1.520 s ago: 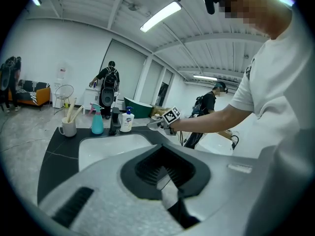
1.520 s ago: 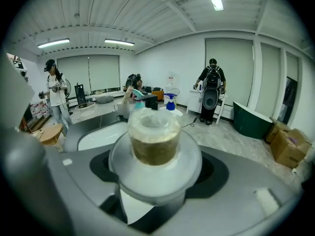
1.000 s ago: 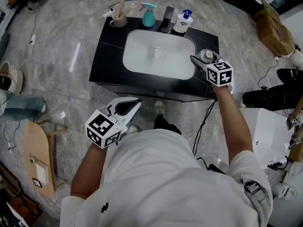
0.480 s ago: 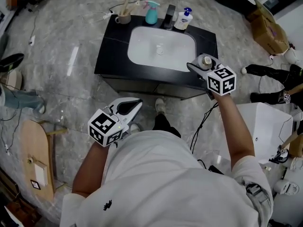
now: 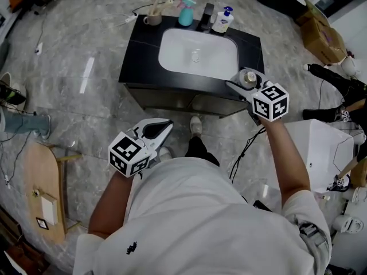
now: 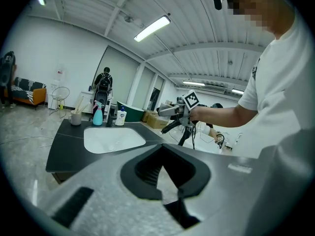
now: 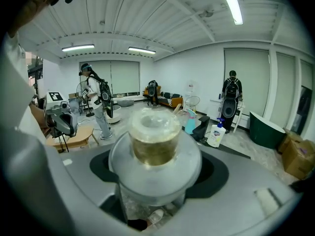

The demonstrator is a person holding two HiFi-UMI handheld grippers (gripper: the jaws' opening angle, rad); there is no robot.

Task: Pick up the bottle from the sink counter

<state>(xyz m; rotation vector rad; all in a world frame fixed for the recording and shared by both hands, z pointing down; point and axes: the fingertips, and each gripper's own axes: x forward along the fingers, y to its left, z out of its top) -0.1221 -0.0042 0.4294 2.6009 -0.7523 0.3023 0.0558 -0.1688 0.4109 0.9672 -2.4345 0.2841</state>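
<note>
Amber-necked clear bottle (image 7: 155, 144) sits clamped in my right hand-held gripper (image 5: 238, 79), clear of the desk (image 5: 140, 50) ahead and below. The curved jaws wrap its body, probably to steady it. My left hand-held gripper (image 5: 166, 125) hangs aside, clenched empty.

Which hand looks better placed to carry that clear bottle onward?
Right: the right gripper already clamps the clear bottle with the brownish neck, clear of the black sink counter. The left gripper is empty, further back.

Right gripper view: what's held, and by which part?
The right tongs grip the bottle by its body, below the shoulder; neck and cap stick out clear.
</note>
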